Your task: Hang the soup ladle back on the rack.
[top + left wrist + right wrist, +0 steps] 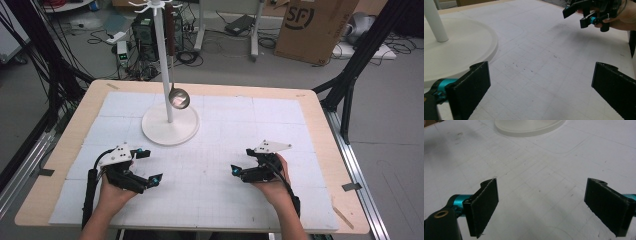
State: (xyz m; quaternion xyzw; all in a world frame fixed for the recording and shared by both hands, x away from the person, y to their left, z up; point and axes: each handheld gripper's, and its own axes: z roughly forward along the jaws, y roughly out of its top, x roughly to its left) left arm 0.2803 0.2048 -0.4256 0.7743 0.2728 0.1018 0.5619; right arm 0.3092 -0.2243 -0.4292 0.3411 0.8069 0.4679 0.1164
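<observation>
Both my left gripper (148,166) and right gripper (242,163) hover over the bench (225,200), jaws wide apart and empty, apparently readied toward the ladle (178,97) hanging on its stand (170,127).

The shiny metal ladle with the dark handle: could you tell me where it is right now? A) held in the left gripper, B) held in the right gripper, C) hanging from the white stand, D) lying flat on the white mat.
C: in the high view the shiny metal ladle hangs by its dark handle from a hook at the top of the white stand, its bowl above the stand's round base.
</observation>
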